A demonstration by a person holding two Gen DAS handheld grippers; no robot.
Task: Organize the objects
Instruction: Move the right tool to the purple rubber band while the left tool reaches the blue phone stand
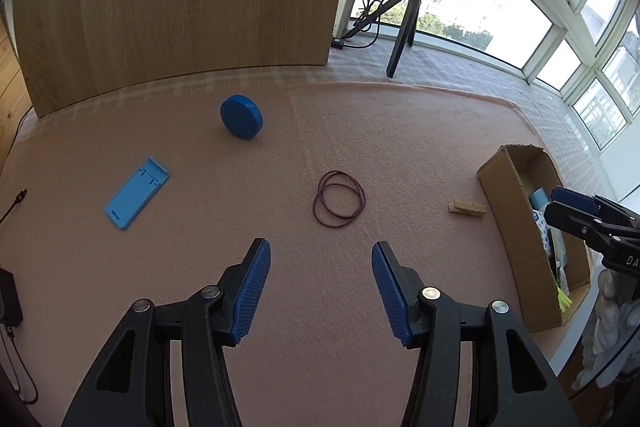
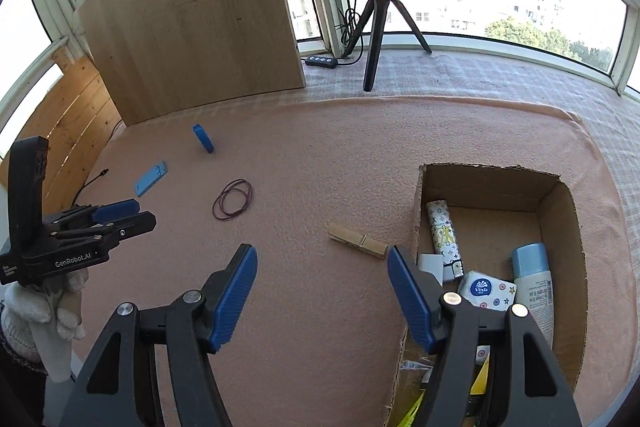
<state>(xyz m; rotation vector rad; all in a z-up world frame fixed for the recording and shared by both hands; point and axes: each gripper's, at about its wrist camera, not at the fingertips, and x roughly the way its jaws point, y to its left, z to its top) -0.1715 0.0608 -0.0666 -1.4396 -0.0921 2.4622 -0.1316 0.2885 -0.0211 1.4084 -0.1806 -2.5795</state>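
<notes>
The left gripper (image 1: 321, 251) is released, its ribbed blue pads wide apart above the fuzzy pink cloth (image 1: 420, 131) that covers the desk. Just beyond it lies a thin dark red rubber band (image 1: 339, 199), looped double. Far left of it, a round blue lid (image 1: 241, 116) stands tilted on its edge, and a flat light blue plastic holder (image 1: 137, 192) lies to the near left. A wooden clothespin (image 2: 358, 240) rests just left of the cardboard box (image 2: 496, 183). The right gripper (image 2: 322, 259) is released too, hanging near the box's left wall. Inside the box are a tissue pack (image 2: 486, 293), a pale blue capped can (image 2: 533, 281) and a patterned lighter (image 2: 442, 229).
</notes>
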